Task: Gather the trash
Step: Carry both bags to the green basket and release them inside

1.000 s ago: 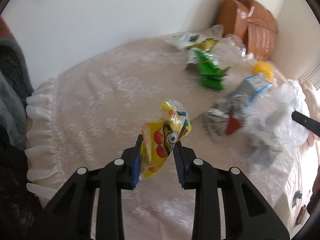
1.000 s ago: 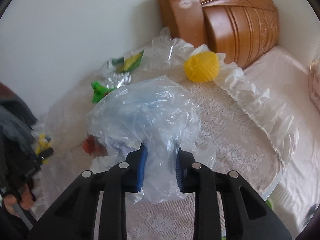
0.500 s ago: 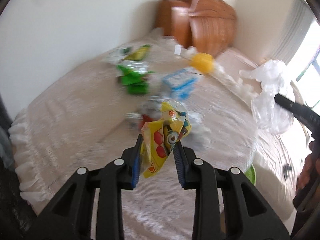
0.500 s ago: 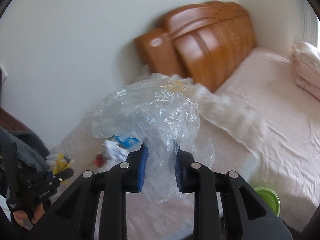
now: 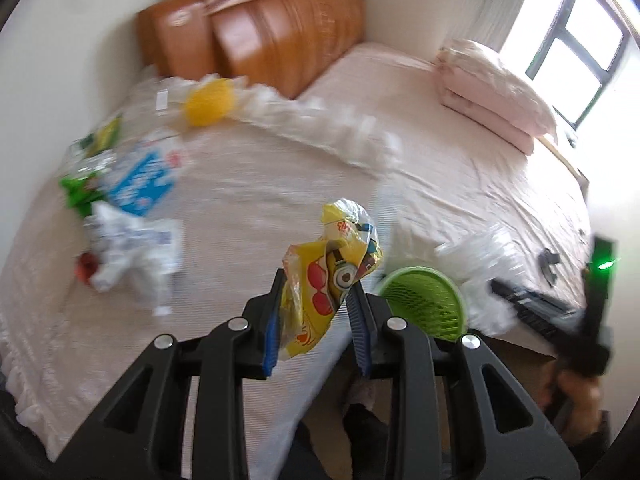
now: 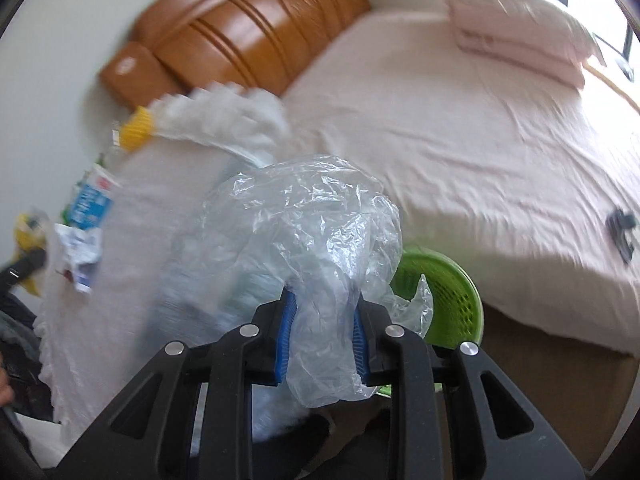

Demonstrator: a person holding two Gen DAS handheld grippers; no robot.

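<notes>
Now both pieces of trash are off the table and over the gap beside the bed. The yellow cartoon wrapper (image 5: 330, 276) is pinched between the blue pads of the left gripper (image 5: 316, 320), jaws nearly closed on it. The clear plastic bag (image 6: 304, 264) is clamped the same way in the right gripper (image 6: 322, 336).

Change: a second ago both grippers hung over the lace-covered table (image 5: 224, 184) among the litter. The green mesh bin (image 5: 424, 300) has since come into both views, just beyond and right of each gripper's tips. Judgement: this is the carry-to-bin step, with release close but not yet due; neither load sits squarely over the bin's mouth.

Left behind on the table: a blue-and-white carton (image 5: 144, 176), crumpled white paper (image 5: 128, 248) with a small red scrap (image 5: 86, 266) touching it, green wrappers (image 5: 78, 190) at the far left edge, and a yellow ball-like object (image 5: 208, 100) near the headboard (image 5: 272, 24). So several more trips remain.

Possible obstruction: the bag billows wide and hides part of the bin rim in the right view. Motion blur is heavy; whether the bin already holds anything I cannot tell. The bed (image 6: 480, 120) lies just beyond the bin.
</notes>
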